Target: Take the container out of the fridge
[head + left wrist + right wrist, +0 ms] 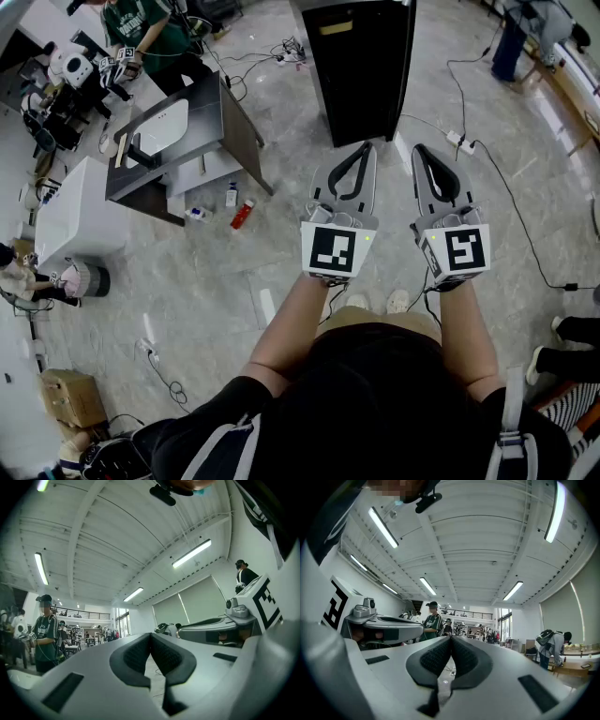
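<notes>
- I see smooth, matt grey plastic on the left gripper (pixel 367 146) and the right gripper (pixel 418 148).
- Their pads (pixel 136 656) look black and bumpy, like rubber.
- The floor (pixel 216 281) looks like shiny grey stone with pale streaks.
- The fridge (pixel 361 75) looks black and smooth, a little shiny.
- The box (pixel 70 396) looks like dull brown cardboard.
- The ceiling (pixel 478 541) looks white, painted and matt.

Head camera: mounted high, facing steeply down onto the left tongs (pixel 364 148), the right tongs (pixel 419 148) and the floor (pixel 281 272). Each gripper camera sits close behind its own tongs, facing along them and tilted slightly up toward the ceiling (pixel 117 536). Shared: each gripper view catches the other tongs at its edge. All three views show the green-shirted person (pixel 141 28).
</notes>
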`<state>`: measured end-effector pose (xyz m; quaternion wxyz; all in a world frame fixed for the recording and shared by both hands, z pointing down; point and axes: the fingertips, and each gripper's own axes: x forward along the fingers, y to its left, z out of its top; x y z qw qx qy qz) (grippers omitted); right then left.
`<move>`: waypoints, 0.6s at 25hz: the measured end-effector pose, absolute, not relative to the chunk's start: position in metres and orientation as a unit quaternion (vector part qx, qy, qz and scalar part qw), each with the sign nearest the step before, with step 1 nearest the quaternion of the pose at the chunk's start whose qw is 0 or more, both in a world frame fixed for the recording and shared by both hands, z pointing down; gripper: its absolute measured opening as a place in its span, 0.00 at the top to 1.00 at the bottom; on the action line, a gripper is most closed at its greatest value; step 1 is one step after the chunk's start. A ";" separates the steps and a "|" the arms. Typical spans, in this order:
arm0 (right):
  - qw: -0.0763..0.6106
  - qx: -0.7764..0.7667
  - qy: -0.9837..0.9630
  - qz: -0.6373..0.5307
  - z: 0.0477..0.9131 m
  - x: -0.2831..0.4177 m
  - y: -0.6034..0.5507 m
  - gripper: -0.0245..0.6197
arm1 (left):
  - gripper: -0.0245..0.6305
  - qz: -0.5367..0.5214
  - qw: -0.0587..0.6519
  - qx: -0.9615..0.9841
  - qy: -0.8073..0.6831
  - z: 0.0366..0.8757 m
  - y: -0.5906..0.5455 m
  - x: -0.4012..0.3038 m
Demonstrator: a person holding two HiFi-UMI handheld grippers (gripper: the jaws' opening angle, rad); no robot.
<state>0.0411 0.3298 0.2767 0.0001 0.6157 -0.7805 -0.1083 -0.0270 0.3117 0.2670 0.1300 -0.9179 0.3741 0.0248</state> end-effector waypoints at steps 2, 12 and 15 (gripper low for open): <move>0.001 0.615 -0.781 -0.109 0.278 0.040 0.330 0.91 | 0.93 0.036 0.137 -0.917 0.373 0.265 0.312 -0.026; -0.002 0.612 -0.782 -0.119 0.276 0.029 0.329 0.91 | 0.93 0.028 0.130 -0.920 0.368 0.266 0.309 -0.033; -0.001 0.614 -0.780 -0.117 0.276 0.027 0.326 0.91 | 0.93 0.025 0.130 -0.920 0.369 0.267 0.307 -0.036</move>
